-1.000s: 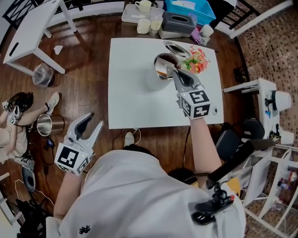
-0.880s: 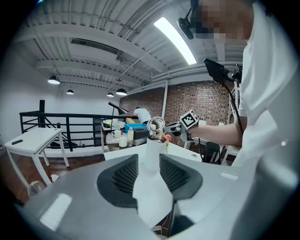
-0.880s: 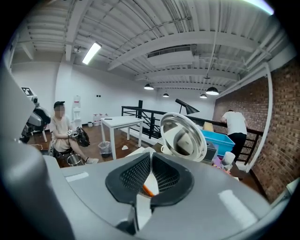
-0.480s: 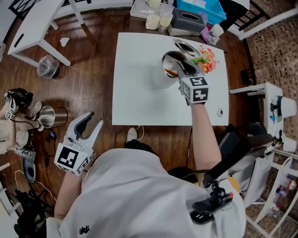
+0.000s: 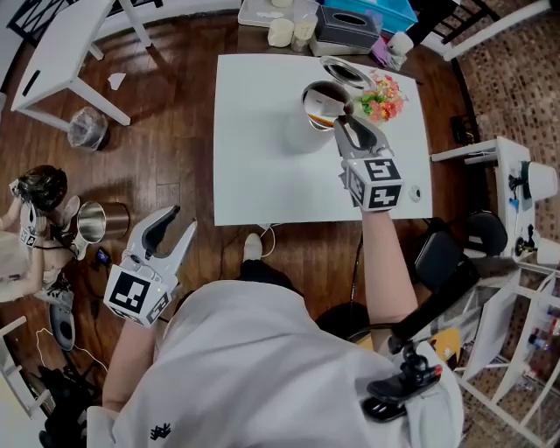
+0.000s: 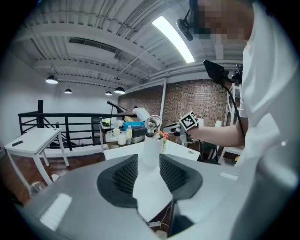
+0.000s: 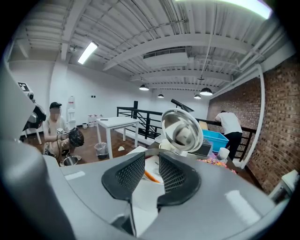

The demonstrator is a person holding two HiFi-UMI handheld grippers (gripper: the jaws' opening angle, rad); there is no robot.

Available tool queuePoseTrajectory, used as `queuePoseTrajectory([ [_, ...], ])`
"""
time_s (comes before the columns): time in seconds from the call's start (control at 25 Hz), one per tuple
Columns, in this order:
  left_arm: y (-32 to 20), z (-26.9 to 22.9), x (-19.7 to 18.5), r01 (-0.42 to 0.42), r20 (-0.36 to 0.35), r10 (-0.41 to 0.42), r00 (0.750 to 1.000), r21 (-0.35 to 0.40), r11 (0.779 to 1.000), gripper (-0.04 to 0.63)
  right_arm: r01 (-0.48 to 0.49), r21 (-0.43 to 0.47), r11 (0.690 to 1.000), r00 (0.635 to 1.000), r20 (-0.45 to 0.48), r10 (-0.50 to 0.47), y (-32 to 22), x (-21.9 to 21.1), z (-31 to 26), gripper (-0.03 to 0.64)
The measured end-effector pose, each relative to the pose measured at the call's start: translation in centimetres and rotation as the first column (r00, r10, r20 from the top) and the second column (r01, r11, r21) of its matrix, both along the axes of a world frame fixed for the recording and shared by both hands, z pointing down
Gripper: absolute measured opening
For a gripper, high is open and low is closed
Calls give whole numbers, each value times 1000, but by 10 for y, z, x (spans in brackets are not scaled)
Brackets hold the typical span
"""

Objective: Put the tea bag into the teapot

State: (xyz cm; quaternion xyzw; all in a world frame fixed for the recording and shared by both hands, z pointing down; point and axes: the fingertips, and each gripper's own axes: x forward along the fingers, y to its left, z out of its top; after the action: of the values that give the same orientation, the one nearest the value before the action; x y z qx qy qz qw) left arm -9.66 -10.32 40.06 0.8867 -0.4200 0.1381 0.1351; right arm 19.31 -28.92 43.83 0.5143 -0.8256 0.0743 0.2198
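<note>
On the white table (image 5: 262, 149) stands a white teapot (image 5: 322, 107), its shiny lid (image 5: 343, 70) tipped open behind it. My right gripper (image 5: 346, 129) hovers at the pot's near rim. Its jaws are opening and nothing is pressed between the pads. Looking along the right gripper (image 7: 151, 160), I see an orange strip (image 7: 151, 176) lying in the pot's white mouth, below the lid (image 7: 182, 130). My left gripper (image 5: 168, 229) hangs open over the wooden floor, left of the table. From the left gripper (image 6: 148, 159), the teapot (image 6: 151, 145) shows far off between the jaws.
Bright flowers (image 5: 378, 98) stand just right of the teapot. Cups (image 5: 280, 31), a grey box (image 5: 346, 31) and a blue bin (image 5: 367, 7) crowd the far side. On the floor to the left are a metal pot (image 5: 101, 220) and a seated person (image 5: 35, 210).
My right gripper reached over the teapot's mouth, then drew back a little toward the near rim. The left gripper has stayed where it was.
</note>
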Motion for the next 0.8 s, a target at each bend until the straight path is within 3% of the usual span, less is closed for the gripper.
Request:
queuePoseTrajectory([
  [0.4,63,-15,-18,-194,-31,197,980,81,978,118,-111,87,990,993,40,107,166,-35,-53,89],
  [0.8,176,-29,-93,-321,-49,329,943,122,939,118,-306,67,950,944,146,294,399,-100,-63,103],
])
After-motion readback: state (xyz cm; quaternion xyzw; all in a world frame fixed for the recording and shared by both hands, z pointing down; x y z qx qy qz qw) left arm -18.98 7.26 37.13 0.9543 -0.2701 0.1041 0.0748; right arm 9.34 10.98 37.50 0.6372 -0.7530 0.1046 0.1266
